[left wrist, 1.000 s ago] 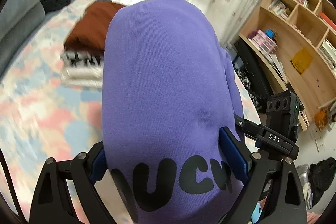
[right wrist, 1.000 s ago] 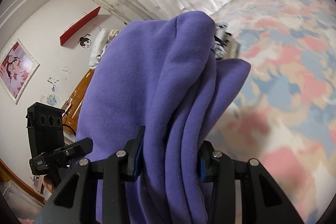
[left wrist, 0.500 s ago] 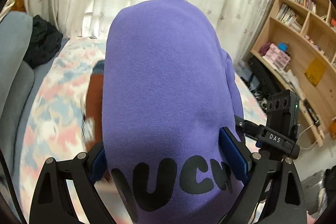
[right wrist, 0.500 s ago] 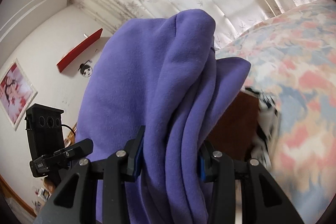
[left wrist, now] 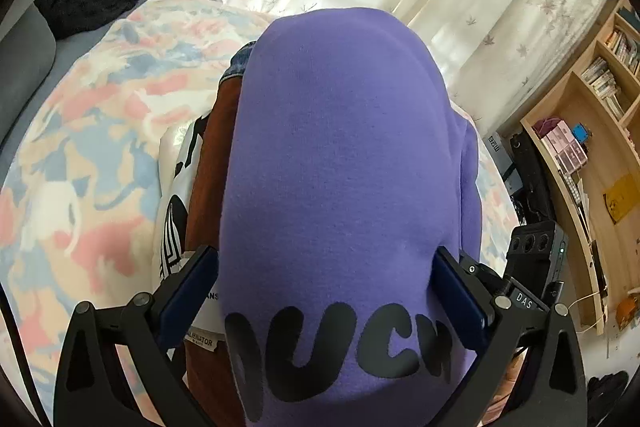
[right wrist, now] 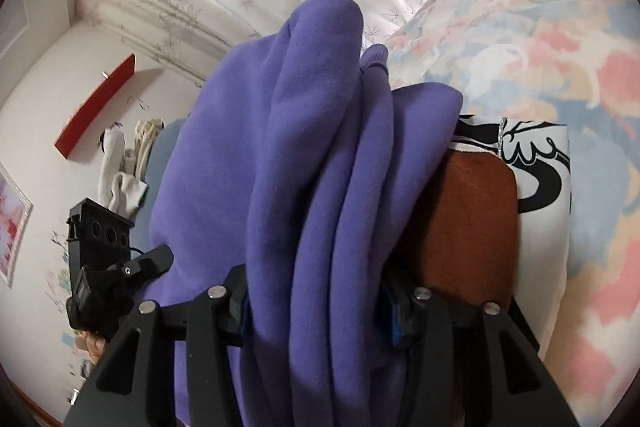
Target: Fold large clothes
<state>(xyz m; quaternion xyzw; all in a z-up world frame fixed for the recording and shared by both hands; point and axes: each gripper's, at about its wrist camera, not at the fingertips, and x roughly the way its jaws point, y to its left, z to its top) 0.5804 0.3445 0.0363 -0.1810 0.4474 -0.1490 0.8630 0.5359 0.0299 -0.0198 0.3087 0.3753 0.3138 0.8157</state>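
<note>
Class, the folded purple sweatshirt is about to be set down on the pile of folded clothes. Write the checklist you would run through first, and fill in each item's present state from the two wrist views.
1. Left gripper clamped on the purple sweatshirt: ok.
2. Right gripper clamped on the folded layers: ok.
3. Sweatshirt lined up over the rust-brown garment topping the pile: ok, roughly.
4. Pile sits tidy, the black-and-white printed garment flat beneath: ok.
5. Loose cuff tucked in: not ok, it sticks out.
6. Sweatshirt already touching the pile: cannot tell.
</note>
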